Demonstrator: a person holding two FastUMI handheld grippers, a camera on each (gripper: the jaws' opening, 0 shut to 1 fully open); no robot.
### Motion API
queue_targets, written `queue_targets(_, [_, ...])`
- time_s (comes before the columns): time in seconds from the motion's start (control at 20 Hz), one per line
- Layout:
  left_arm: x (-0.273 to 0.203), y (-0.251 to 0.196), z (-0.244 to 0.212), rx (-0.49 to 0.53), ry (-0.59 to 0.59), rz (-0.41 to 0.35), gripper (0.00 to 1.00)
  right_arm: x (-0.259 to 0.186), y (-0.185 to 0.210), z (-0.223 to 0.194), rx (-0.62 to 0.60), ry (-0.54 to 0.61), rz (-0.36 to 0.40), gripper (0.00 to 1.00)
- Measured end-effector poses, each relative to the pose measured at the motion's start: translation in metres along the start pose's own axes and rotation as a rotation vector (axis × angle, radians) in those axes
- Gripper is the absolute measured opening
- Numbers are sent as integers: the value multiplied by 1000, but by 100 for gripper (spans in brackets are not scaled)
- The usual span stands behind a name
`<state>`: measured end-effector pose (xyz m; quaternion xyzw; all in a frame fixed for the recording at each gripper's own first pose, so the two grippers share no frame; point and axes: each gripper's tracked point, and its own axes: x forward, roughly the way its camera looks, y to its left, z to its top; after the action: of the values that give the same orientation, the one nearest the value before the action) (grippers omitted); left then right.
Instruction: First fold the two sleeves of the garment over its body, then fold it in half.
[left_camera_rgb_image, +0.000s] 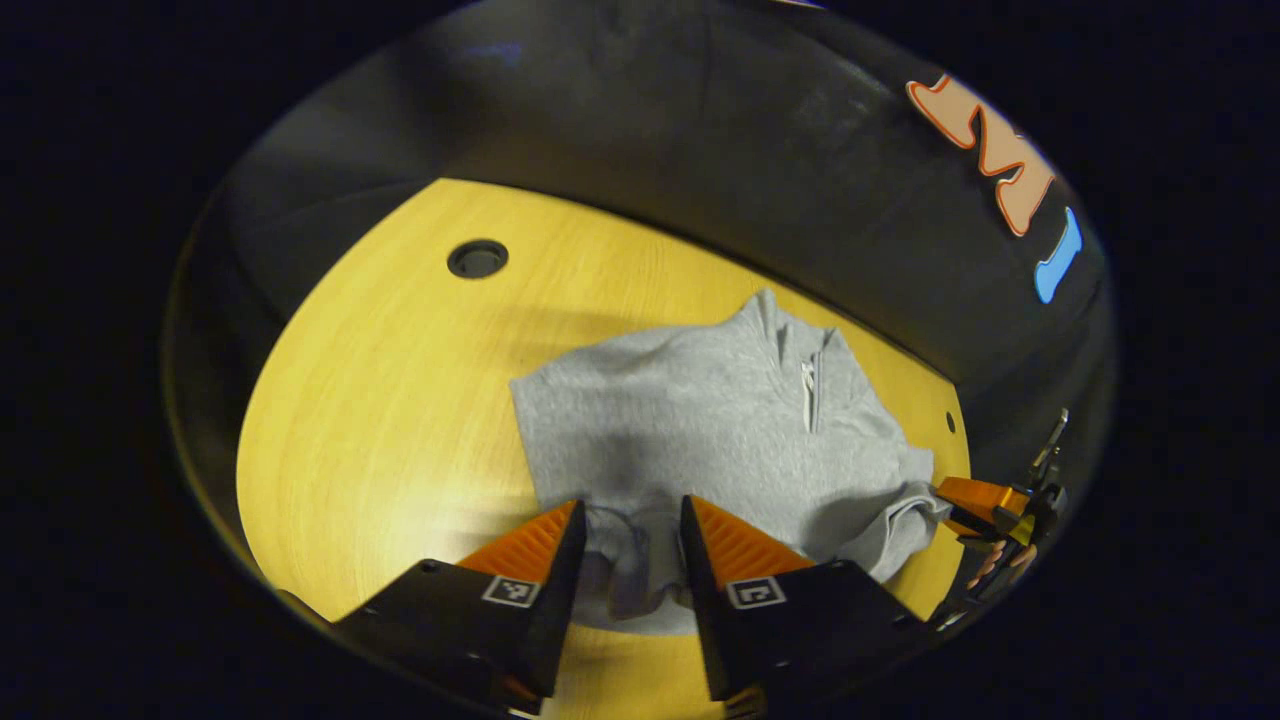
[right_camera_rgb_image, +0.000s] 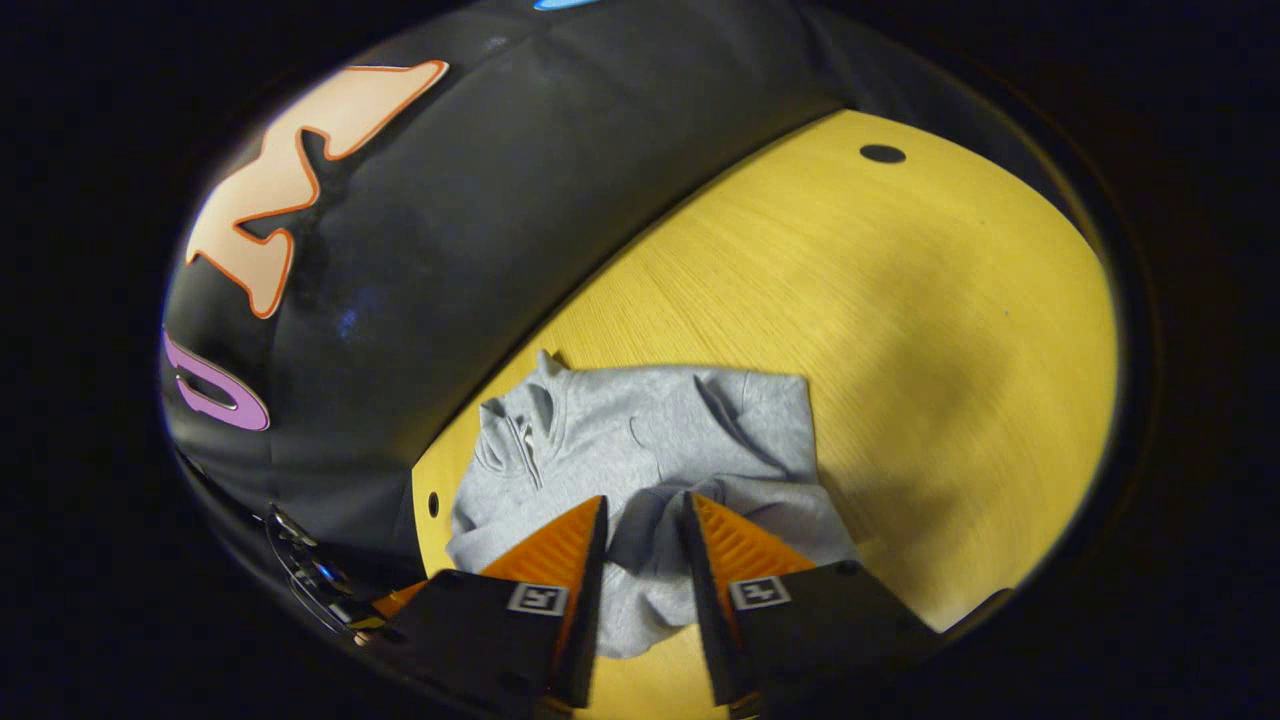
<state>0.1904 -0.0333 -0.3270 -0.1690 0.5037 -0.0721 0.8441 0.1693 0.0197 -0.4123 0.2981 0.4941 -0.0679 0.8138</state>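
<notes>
Where the grey quarter-zip sweatshirt (left_camera_rgb_image: 720, 420) lies crumpled on the yellow wooden bench (left_camera_rgb_image: 380, 400), its collar and short zipper (left_camera_rgb_image: 808, 395) point toward the black cloth wall, and its near hem sits close to the bench's front edge. In the left gripper view, the left hand-held gripper (left_camera_rgb_image: 630, 520) hangs over that near hem with its fingers apart; a bunched fold of grey cloth sits in the gap between them, and I cannot tell whether either finger presses on it. At the right edge of the same view, the right hand-held gripper (left_camera_rgb_image: 975, 500) meets a folded sleeve (left_camera_rgb_image: 900, 525) at the garment's side, with a person's fingers behind it. In the right gripper view, the right hand-held gripper (right_camera_rgb_image: 645, 520) likewise stands apart over rumpled cloth of the sweatshirt (right_camera_rgb_image: 650, 430), a fold lying between the fingers. A round cable hole (left_camera_rgb_image: 477, 258) shows in the bench well away from the garment, and a smaller hole (left_camera_rgb_image: 950, 421) lies near its shoulder.
</notes>
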Motion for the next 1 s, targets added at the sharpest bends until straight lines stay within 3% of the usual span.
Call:
queue_targets(0.05, [-5, -1, 10, 12, -46, 15, 68, -8, -7, 11, -50, -47, -30, 57])
queue_targets(0.15, [-17, -5, 35, 50, -153, 41, 84, -23, -7, 29, -134, -137, -47, 99])
queue_targets(0.2, [-28, -7, 48, 80, -215, 59, 85, -33, -5, 36, -166, -182, -49, 92])
queue_targets(0.25, [-38, -11, 61, 111, -278, 76, 93, -42, -4, 44, -198, -228, -48, 98])
queue_targets(0.55, [-145, -65, 109, 303, -670, 126, 95, -135, 29, 74, -492, -560, 17, 98])
queue_targets(0.6, [-161, -73, 104, 340, -705, 148, 95, -152, 36, 74, -541, -615, 24, 93])
queue_targets(0.65, [-174, -80, 97, 372, -734, 158, 95, -171, 42, 72, -584, -670, 37, 98])
queue_targets(0.7, [-188, -88, 86, 388, -747, 162, 95, -186, 46, 67, -616, -707, 50, 94])
queue_targets(0.75, [-197, -94, 75, 393, -754, 152, 95, -198, 49, 61, -641, -731, 58, 98])
queue_targets(1.0, [-238, -93, 30, 423, -815, 133, 96, -245, 53, 26, -696, -824, 70, 98])
